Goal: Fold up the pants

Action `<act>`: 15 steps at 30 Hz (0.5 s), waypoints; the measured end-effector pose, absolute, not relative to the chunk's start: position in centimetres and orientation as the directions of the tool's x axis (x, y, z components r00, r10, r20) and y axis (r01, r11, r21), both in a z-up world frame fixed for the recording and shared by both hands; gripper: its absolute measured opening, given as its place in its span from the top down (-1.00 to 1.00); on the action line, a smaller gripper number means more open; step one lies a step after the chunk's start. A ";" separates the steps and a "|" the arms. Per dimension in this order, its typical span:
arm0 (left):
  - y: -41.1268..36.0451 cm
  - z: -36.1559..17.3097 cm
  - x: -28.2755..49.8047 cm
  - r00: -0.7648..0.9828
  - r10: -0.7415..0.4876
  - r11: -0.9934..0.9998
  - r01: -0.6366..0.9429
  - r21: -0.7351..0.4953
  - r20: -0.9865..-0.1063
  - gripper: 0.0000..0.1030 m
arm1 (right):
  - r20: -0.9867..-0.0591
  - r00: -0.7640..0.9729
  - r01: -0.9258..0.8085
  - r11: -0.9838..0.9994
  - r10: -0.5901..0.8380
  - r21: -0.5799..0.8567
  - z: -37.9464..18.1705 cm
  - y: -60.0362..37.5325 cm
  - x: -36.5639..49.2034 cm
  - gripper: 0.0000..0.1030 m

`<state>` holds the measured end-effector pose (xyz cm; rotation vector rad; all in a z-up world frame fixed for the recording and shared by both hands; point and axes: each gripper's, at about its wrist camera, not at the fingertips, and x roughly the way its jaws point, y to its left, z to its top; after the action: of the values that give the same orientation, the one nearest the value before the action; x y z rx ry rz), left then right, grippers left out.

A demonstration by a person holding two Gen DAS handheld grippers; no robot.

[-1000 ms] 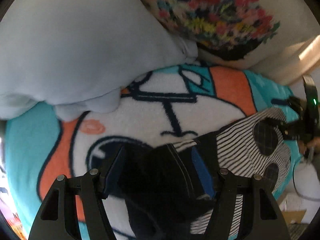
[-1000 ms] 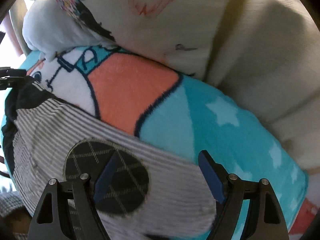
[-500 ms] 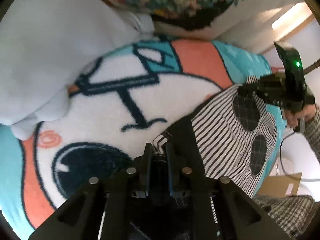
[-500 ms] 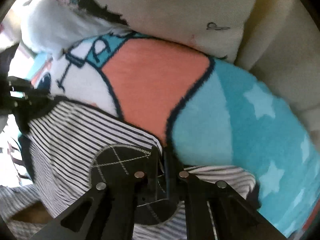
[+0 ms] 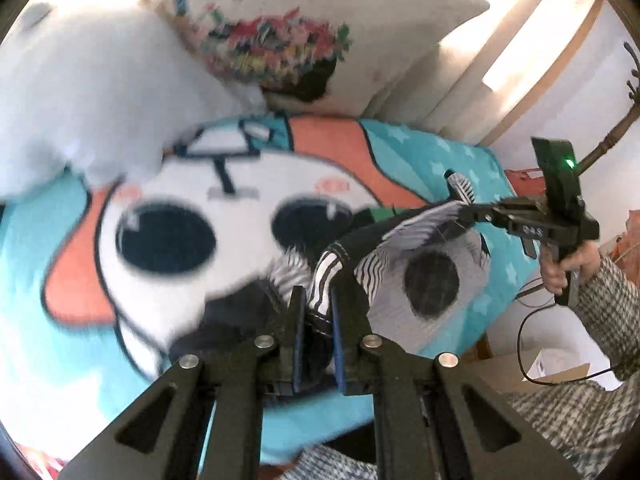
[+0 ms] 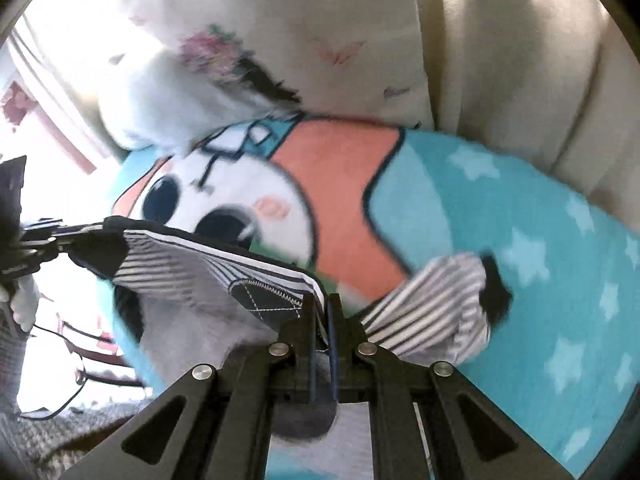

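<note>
both claws pinching the pants, lifted off the bed

left claw [image 5: 316, 316]: fingers pressed nearly together, pinching the dark waistband end of the pants [image 5: 416, 252]. right claw [image 6: 320, 312]: fingers pressed together on the striped edge just beside a dark round patch [image 6: 264, 300].

pants location: held up between the two claws above the blanket [image 5: 80, 360], over the bed's near edge. the span between the claws looks fairly taut; one striped leg end [image 6: 436, 304] droops onto the teal starred part of the blanket on the right-claw side.

risks, my read:
- grips are shallow, on edges only. a quick swing could let the cloth slip out of one claw, and the fold collapses.
- the drooping leg may drag on the fleecy blanket and bunch up, giving a crooked fold.
- pillows [image 5: 280, 32] sit at the bed's far edge; carrying the fold too far back would land cloth against them.
</note>
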<state>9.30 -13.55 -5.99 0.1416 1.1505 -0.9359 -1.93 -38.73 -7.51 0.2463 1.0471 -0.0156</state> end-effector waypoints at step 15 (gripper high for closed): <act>-7.7 -10.9 4.8 0.135 -0.509 0.788 0.470 -0.398 -0.850 0.62 | -0.841 0.541 0.263 0.952 -0.011 0.157 -9.8 -37.8 -10.8 -0.06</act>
<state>4.79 -7.69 -10.87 -0.0375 1.2476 -0.7098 -10.82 -37.79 -9.81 0.2799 0.9889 -0.1653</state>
